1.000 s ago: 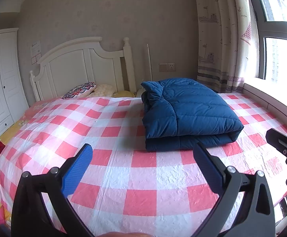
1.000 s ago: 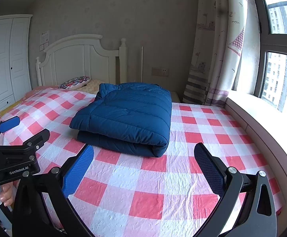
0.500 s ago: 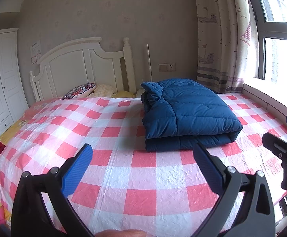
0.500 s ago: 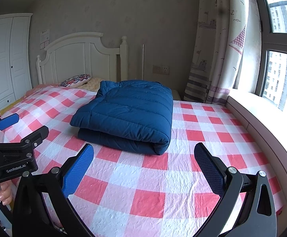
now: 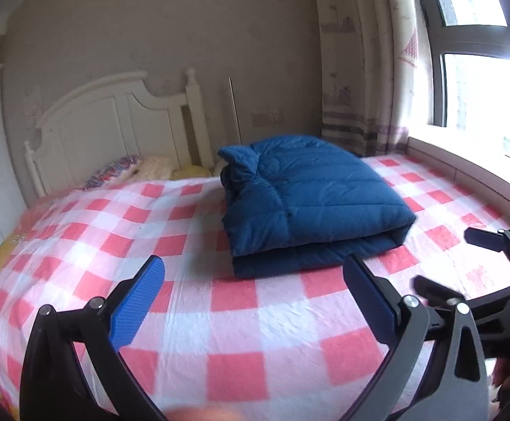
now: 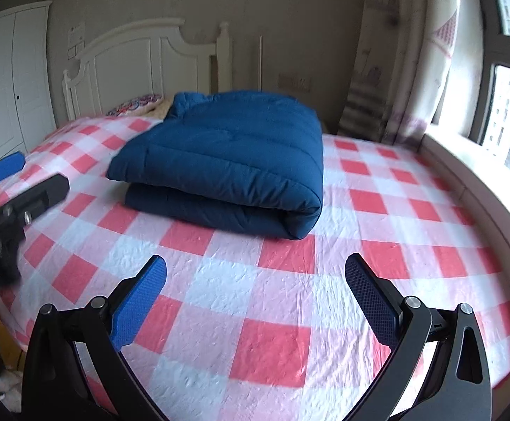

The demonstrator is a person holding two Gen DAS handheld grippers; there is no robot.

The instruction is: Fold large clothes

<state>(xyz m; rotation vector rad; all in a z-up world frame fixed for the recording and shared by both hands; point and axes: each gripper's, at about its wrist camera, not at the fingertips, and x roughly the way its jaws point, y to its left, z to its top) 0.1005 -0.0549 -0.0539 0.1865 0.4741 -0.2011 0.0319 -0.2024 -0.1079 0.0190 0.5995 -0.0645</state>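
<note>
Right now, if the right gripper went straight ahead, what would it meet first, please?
Probably the bed sheet just short of the folded blue coat; the open right gripper points slightly downward, though depth is unclear.

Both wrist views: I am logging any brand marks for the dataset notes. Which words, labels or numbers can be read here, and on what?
None can be read.
Paper notices on the wall above the headboard: too small and blurred.
Left gripper body in the right wrist view: motion-blurred, no lettering legible.

The folded jacket lies on the bed, pillows and headboard behind it, window at right.
</note>
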